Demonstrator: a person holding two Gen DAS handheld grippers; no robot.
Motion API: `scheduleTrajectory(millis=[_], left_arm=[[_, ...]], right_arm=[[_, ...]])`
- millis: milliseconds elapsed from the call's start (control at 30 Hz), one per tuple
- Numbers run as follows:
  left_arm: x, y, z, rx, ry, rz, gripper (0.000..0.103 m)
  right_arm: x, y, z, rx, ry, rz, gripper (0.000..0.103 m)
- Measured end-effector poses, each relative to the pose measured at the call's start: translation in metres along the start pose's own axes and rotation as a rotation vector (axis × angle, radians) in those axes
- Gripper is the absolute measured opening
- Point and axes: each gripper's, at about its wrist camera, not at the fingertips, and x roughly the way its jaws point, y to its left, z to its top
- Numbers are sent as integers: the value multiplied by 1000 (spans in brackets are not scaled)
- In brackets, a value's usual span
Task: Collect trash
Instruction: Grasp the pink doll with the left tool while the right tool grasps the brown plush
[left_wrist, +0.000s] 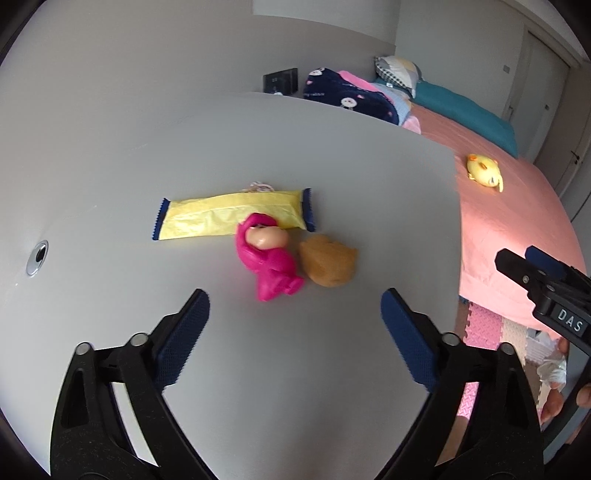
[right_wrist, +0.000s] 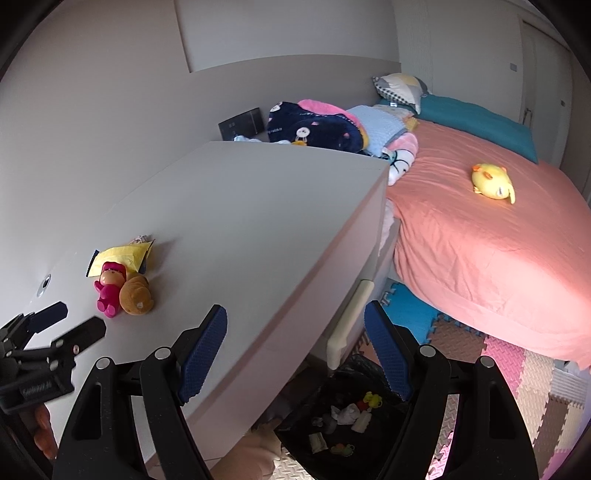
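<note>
A: What is worrying you here?

B: The left tongs (left_wrist: 295, 306) are hovering over the desk (left_wrist: 110, 147) with their jaws wide apart, and three things are crowding together in front of them. The yellow wrapper (left_wrist: 221, 216) is lying flat, farthest from the tongs, with the pink doll (left_wrist: 267, 258) overlapping its near edge and the brown toy (left_wrist: 327, 264) touching the doll on the right. I am guessing the wrapper is the trash, and the doll is sitting squarely in the way.

A: So a straight reach is risking what?

B: Closing on the doll instead, or pushing it and the brown toy across the desk. The wrapper is also thin and flat, so the pads may be sliding over it rather than catching an edge. Coming in from the wrapper's free left end looks safer to me.

A: And the other hand?

B: The right tongs (right_wrist: 295, 325) are also gaping and holding nothing. They are hanging past the desk's corner, pointing down toward the black bin (right_wrist: 351, 424) on the floor, which is already holding scraps. Both tools are angling forward and slightly down.

A: Any trouble there?

B: The two tools are near each other, so a wide swing to the bin could be clipping the other one or the desk's edge.
</note>
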Motion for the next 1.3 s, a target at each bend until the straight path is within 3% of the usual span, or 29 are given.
scheduleTrajectory(millis=[400, 700, 833, 1300], left_arm=[[23, 27, 11, -66, 38, -1, 62], [40, 33, 18, -78, 56, -3, 62], [52, 35, 22, -87, 76, -6, 46], [49, 52, 16, -118, 66, 30, 40]], right_arm=[[16, 16, 8, -31, 19, 24, 77], [30, 28, 11, -54, 42, 43, 77], [36, 35, 11, -65, 49, 60, 77], [51, 75, 4, -144, 81, 137, 77]])
